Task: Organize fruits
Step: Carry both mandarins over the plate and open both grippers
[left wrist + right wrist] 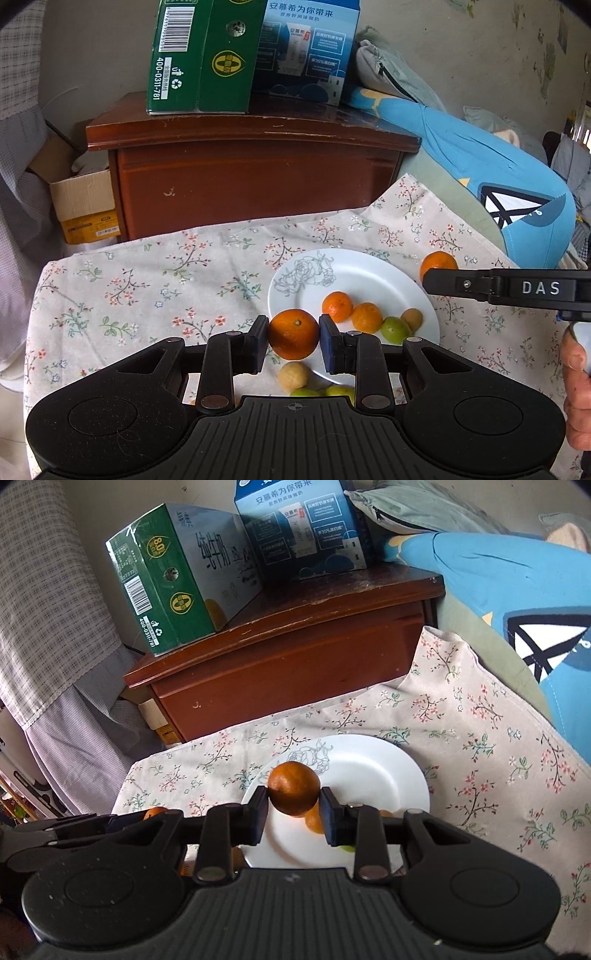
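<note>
Between the pads of our left gripper [293, 338] sits an orange [293, 334], pinched firmly on both sides and held above the near rim of the white plate [373, 275]. Our right gripper [293, 806] likewise clamps an orange-brown fruit [293, 788] over the same plate [373, 775]. In the left wrist view, the plate holds two small oranges [337, 306], a green fruit [395, 329] and a tan fruit [412, 319], clustered toward five o'clock. Off the plate on the floral cloth [147, 280], a pale yellow fruit [293, 376] lies at six o'clock, green ones [340, 390] beside it, and another orange [437, 263] past three o'clock.
</note>
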The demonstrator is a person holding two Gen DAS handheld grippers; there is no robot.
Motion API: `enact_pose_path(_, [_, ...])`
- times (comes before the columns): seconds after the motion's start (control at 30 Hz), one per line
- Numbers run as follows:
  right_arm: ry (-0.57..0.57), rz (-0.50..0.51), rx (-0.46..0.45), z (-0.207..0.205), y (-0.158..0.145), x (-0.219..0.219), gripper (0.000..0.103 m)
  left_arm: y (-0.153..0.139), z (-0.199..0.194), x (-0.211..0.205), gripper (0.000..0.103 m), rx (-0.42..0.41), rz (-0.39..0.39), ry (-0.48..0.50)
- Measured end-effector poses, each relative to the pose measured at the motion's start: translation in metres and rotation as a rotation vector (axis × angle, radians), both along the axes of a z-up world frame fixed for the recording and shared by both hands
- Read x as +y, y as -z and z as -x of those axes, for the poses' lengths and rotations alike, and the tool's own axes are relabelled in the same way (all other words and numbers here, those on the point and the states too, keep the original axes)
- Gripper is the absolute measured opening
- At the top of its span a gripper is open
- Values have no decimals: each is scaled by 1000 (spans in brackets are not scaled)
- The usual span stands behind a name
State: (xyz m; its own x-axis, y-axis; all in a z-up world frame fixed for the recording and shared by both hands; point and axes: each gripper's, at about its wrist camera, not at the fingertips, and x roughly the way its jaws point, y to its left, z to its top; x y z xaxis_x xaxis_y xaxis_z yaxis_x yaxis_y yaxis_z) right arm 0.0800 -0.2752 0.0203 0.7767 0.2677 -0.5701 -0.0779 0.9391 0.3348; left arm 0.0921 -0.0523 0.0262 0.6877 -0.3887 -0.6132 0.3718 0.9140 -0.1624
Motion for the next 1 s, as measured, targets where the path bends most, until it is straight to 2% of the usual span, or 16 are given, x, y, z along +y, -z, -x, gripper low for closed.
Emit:
enact_pose_path(0.3, [68, -40, 100, -34, 28, -23, 30, 15, -11, -28, 27, 40, 9, 55])
enact_pose_path(0.6, [82, -25, 144, -53, 48, -27, 30, 30, -23, -47, 27, 71, 3, 79])
enact_pose_path(0.87, [108, -51, 170, -62, 59, -31, 33, 40, -24, -60, 29, 87, -1, 95])
enact_pose_path(0.9, [106, -55, 170, -62, 59, -31, 33, 39, -23, -60, 30, 87, 3, 94])
enact_pose_path(0.97, [105, -64, 172, -61, 58, -30, 33, 34, -21, -59, 50, 72, 5, 79])
enact_pose_path(1.0, [104, -66, 170, -62, 57, -30, 34, 31, -20, -58, 54, 55, 4, 72])
